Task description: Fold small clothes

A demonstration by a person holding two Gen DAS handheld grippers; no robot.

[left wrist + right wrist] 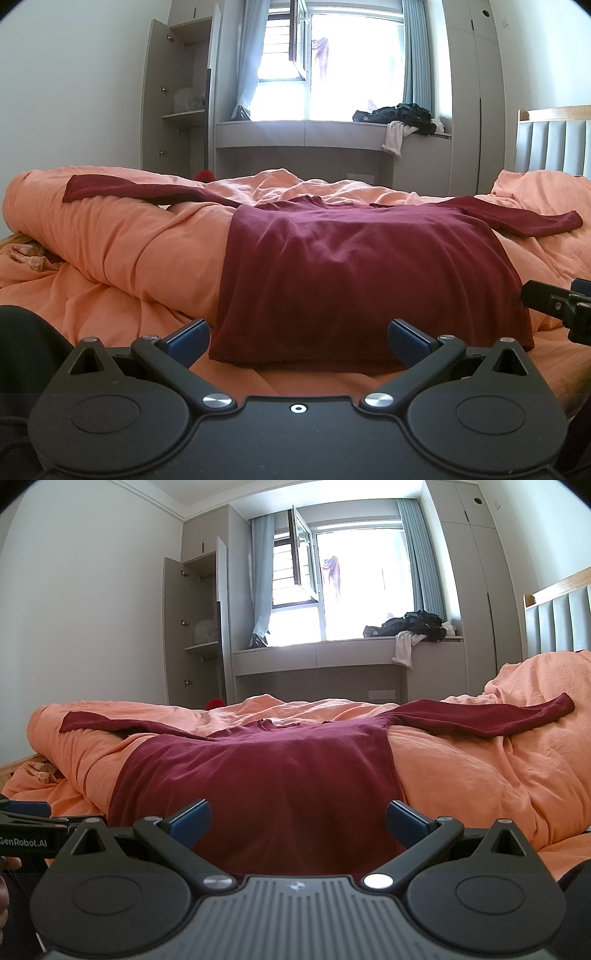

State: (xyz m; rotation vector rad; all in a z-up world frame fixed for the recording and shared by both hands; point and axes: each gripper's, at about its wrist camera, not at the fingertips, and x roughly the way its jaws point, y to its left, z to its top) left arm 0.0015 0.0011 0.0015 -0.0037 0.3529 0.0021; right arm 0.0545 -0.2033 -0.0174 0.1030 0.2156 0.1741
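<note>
A dark red long-sleeved top lies spread flat on the orange duvet, hem toward me, sleeves stretched out left and right. It also shows in the right wrist view. My left gripper is open and empty, its blue pads either side of the hem's left part, just short of it. My right gripper is open and empty, low over the hem's right part. The right gripper's tip also shows at the right edge of the left wrist view.
The orange duvet is bunched in a long roll on the left. A padded headboard stands at the right. A window bench with a pile of dark clothes and an open wardrobe stand beyond the bed.
</note>
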